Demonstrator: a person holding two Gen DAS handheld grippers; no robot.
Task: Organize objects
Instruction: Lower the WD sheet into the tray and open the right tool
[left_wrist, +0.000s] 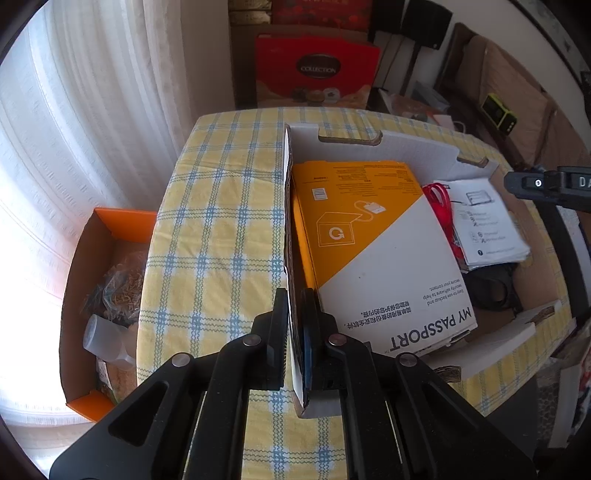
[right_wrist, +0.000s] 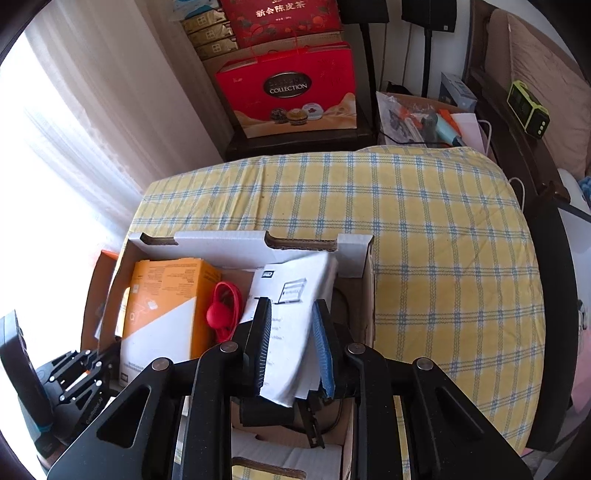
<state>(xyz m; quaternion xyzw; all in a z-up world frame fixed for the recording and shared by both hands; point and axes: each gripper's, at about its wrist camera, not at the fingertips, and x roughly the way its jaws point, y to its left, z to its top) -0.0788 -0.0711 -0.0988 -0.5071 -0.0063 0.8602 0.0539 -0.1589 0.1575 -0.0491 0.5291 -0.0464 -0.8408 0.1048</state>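
A white cardboard box (left_wrist: 384, 142) stands open on the yellow checked tablecloth (left_wrist: 221, 229). Inside lie an orange and white "My Passport" package (left_wrist: 373, 236), a red cable (left_wrist: 441, 206), white leaflets (left_wrist: 487, 221) and a dark item under them. My left gripper (left_wrist: 294, 332) is shut on the box's left wall (left_wrist: 287, 221). In the right wrist view the box (right_wrist: 221, 240) shows the package (right_wrist: 162, 314), the red cable (right_wrist: 223, 310) and the leaflets (right_wrist: 295, 295). My right gripper (right_wrist: 291, 332) hovers open just above the leaflets.
An orange box (left_wrist: 99, 258) with bags and a cup sits below the table's left edge. A red "Collection" gift box (right_wrist: 291, 96) stands behind the table. A cluttered side surface (right_wrist: 424, 118) lies at the back right. The tablecloth (right_wrist: 443, 258) stretches right of the box.
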